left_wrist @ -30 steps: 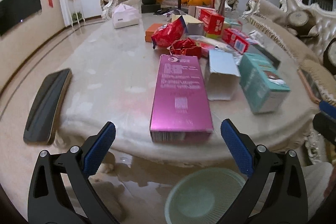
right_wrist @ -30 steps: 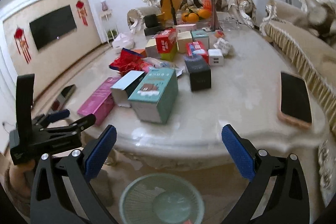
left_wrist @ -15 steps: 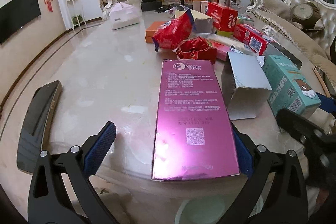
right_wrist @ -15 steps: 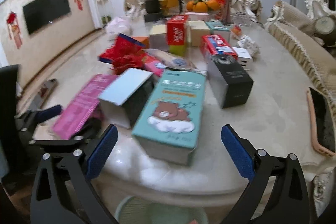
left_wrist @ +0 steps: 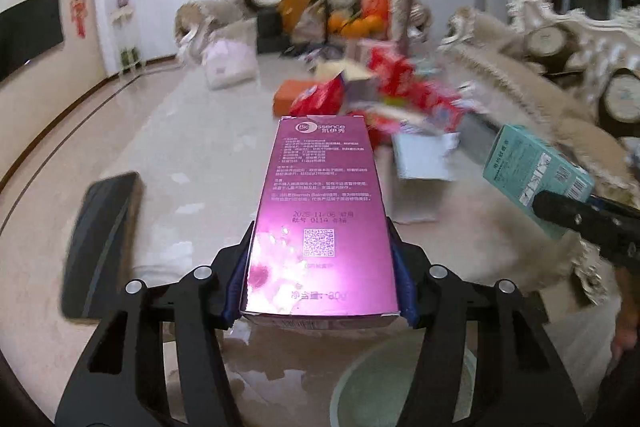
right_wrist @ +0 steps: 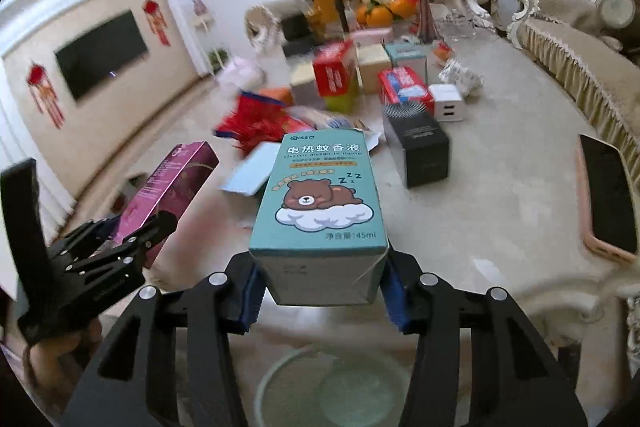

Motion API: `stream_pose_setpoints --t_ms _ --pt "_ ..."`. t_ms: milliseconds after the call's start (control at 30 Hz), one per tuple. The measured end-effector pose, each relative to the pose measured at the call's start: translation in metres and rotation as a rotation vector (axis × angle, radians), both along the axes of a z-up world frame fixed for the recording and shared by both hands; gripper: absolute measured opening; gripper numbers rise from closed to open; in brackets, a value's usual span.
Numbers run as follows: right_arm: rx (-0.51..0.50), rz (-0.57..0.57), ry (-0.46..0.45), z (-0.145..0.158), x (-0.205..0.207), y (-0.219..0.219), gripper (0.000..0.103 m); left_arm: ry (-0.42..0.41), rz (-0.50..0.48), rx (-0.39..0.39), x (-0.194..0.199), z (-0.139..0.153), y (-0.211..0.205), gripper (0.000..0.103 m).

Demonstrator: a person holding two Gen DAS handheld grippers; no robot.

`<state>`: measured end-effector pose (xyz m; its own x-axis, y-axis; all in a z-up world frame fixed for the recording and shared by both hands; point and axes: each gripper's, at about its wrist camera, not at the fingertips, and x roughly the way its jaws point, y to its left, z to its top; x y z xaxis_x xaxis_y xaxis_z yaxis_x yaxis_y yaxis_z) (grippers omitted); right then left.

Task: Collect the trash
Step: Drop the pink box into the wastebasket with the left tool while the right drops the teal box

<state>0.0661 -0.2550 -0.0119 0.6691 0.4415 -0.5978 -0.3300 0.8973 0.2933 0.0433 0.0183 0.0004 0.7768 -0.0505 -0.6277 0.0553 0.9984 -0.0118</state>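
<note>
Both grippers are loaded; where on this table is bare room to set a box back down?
Bare marble lies between the black box and the pink-cased phone, right of the teal box. Another patch lies between the purple box and the dark phone. The table's middle, among red wrappers and cartons, is crowded.

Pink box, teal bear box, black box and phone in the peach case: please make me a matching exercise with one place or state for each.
Things:
1. pink box
2. teal bear box
3. black box
4. phone in the peach case

Places or states:
a. lies flat near the table edge on the right
b. clamped in the left hand-held gripper
c. stands on the table, not held
d. clamped in the right hand-held gripper

Pairs: 1-b, 2-d, 3-c, 4-a
</note>
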Motion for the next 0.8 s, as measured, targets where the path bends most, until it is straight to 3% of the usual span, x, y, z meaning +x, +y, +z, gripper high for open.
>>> stream_pose_setpoints --t_ms 100,200,367,467,567,667,733,800 --pt "0.037 0.022 0.041 0.001 -0.041 -0.022 0.047 -0.004 -0.109 -0.045 -0.045 0.014 -0.005 0.057" --pt "0.03 0.026 0.147 -0.02 -0.069 -0.031 0.047 0.074 -0.209 -0.05 -0.077 0.004 -0.02 0.057" --pt "-0.056 0.04 0.378 -0.093 -0.071 -0.027 0.047 0.323 -0.307 -0.007 -0.078 -0.071 -0.059 0.057" --pt "-0.127 0.055 0.466 -0.136 -0.059 -0.014 0.047 0.445 -0.319 0.028 -0.065 -0.127 -0.079 0.057" --pt "-0.169 0.089 0.523 -0.168 -0.046 0.001 0.047 0.551 -0.309 -0.01 -0.047 -0.172 -0.083 0.057" --pt "-0.23 0.121 0.545 -0.192 -0.04 0.017 0.051 0.616 -0.286 -0.012 -0.037 -0.198 -0.084 0.06" --pt "-0.297 0.095 0.541 -0.203 -0.041 0.024 0.068 0.629 -0.246 0.019 -0.035 -0.209 -0.077 0.084" --pt "-0.308 0.079 0.527 -0.201 -0.042 0.023 0.069 0.605 -0.202 0.012 -0.037 -0.208 -0.066 0.085"
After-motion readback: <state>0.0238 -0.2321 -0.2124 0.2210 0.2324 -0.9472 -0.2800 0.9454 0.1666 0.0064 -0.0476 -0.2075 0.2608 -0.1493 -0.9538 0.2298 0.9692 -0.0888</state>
